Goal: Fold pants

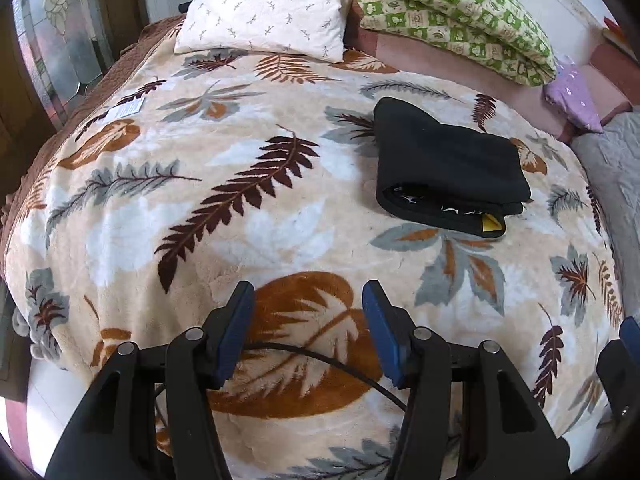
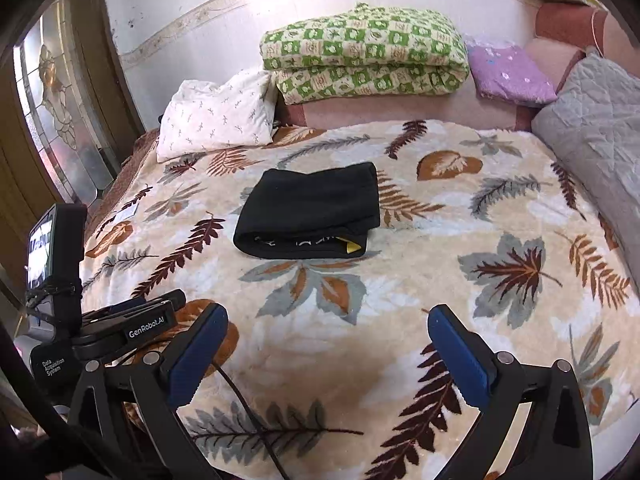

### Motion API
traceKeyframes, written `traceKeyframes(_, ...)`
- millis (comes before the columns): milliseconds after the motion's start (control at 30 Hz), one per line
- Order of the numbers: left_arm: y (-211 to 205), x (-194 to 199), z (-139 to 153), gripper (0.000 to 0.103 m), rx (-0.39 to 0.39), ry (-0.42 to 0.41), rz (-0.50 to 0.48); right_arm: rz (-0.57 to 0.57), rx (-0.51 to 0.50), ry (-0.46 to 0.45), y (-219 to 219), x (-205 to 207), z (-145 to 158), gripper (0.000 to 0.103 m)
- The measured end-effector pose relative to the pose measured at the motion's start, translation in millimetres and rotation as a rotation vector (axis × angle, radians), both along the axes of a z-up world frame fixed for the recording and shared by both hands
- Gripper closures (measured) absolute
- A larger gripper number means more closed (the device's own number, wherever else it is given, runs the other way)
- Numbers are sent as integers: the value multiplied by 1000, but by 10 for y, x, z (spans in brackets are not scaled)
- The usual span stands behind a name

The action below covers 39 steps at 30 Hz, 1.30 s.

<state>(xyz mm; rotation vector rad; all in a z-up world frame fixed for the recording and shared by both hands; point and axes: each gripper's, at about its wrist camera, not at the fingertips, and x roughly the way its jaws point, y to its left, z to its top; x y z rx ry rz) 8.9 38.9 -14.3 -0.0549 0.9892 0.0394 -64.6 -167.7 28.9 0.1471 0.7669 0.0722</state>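
Note:
The black pants (image 1: 448,164) lie folded into a compact rectangle on the leaf-patterned blanket (image 1: 248,216); a yellow tag shows at the open near edge. They also show in the right wrist view (image 2: 310,212), mid-bed. My left gripper (image 1: 308,320) is open and empty, hovering over the blanket near the front edge, well short and left of the pants. My right gripper (image 2: 326,344) is open wide and empty, also over the blanket in front of the pants. The left gripper body (image 2: 120,328) shows at the left of the right wrist view.
A white pillow (image 2: 216,116), a folded green checked quilt (image 2: 364,56), a purple cloth (image 2: 508,72) and a grey quilted cover (image 2: 600,128) lie along the head and right side of the bed. A stained-glass door (image 2: 52,92) stands at left. A black cable (image 1: 348,364) crosses the blanket.

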Motion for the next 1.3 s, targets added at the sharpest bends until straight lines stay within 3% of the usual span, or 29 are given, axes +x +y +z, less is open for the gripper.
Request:
traceKeyframes(100, 7, 113, 49, 48, -3, 14, -8, 7, 17, -1, -34, 16, -5, 2)
traceKeyframes(300, 4, 653, 349, 48, -47, 2, -62, 14, 166, 34, -451, 389, -52, 2)
traceKeyframes(400, -131, 1107, 529, 48, -42, 3, -154, 44, 219, 53, -657, 757, -82, 3)
traceKeyframes(500, -453, 1608, 647, 48, 26, 30, -343, 83, 337, 109, -853, 1226, -206, 3)
traceKeyframes(667, -909, 2202, 508, 48, 109, 159, -578, 105, 464, 204, -974, 1868, -561, 4)
traceKeyframes(733, -1033, 2301, 440, 48, 139, 178, -608, 109, 502, 222, -1008, 2035, -708, 12)
traceKeyframes(833, -1236, 2431, 314, 48, 196, 209, -684, 136, 570, 232, -1009, 2163, -846, 32)
traceKeyframes(900, -1337, 2479, 255, 48, 248, 211, -705, 147, 566, 249, -970, 2221, -892, 56)
traceKeyframes(1000, -1439, 2532, 130, 48, 279, 262, -747, 163, 494, 247, -931, 2226, -885, 79)
traceKeyframes(1167, -1533, 2596, 21, 48, 289, 312, -809, 175, 466, 226, -964, 2059, -905, 80)
traceKeyframes(1300, -1638, 2699, -8, 48, 245, 340, -881, 185, 473, 225, -964, 1999, -979, 80)
